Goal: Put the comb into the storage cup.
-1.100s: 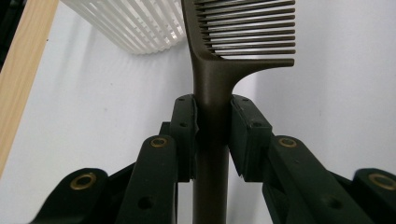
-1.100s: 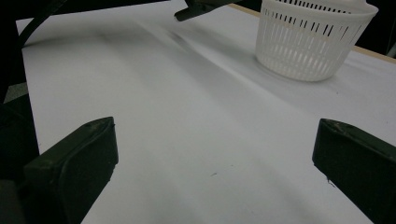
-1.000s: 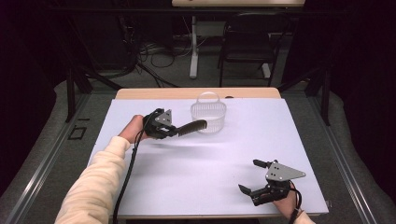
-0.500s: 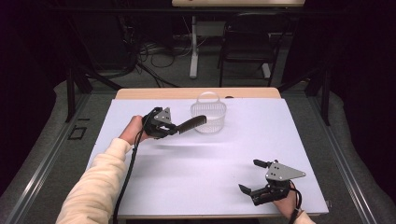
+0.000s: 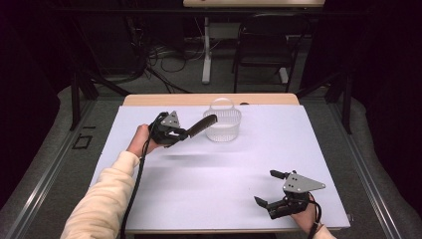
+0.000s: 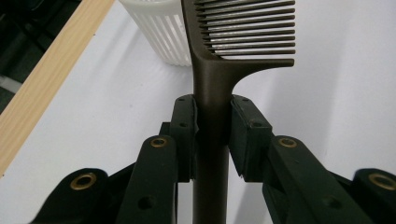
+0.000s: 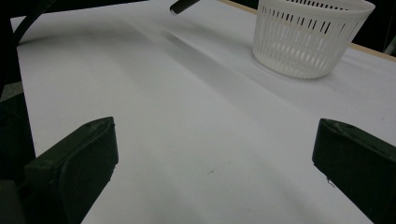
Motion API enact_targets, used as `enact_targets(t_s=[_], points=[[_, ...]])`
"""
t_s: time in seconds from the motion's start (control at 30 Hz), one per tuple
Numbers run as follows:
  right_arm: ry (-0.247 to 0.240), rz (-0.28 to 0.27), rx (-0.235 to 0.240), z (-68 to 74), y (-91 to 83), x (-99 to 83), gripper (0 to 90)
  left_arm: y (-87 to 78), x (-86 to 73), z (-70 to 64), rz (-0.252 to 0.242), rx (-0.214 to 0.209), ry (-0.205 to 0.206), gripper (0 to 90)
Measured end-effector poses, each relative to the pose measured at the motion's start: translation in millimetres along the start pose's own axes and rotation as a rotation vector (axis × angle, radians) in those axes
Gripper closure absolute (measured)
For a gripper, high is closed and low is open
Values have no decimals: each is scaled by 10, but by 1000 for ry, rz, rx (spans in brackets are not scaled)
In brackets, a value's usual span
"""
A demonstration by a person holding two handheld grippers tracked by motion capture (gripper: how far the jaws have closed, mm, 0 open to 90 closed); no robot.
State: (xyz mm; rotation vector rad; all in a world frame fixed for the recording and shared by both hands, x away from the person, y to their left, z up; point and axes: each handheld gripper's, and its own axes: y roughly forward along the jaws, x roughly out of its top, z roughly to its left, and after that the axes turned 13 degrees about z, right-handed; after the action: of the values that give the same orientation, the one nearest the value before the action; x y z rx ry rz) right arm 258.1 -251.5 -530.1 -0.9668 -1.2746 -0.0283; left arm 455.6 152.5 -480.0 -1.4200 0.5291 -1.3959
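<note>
Between the left tongs (image 6: pixel 212 135) sits the dark comb (image 6: pixel 219 70), pinched by its handle, held off the table (image 5: pixel 199 184), teeth end just beside the white basket (image 5: pixel 222 124) ahead. Right tongs (image 5: pixel 271 189) well apart from it, spread wide, holding nothing, low over the table's near edge.

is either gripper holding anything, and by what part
The left gripper is shut on a dark comb, clamped on its handle just below the teeth. The right gripper is open and holds nothing.
</note>
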Motion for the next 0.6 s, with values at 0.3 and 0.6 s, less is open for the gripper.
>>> enact_targets(t_s=[0.3, 0.6], points=[[1, 0, 2, 0, 1, 0, 0, -85, -11, 37, -27, 15, -73, 725], [-1, 3, 5, 0, 7, 2, 0, -158, 23, 52, -48, 40, -127, 725]])
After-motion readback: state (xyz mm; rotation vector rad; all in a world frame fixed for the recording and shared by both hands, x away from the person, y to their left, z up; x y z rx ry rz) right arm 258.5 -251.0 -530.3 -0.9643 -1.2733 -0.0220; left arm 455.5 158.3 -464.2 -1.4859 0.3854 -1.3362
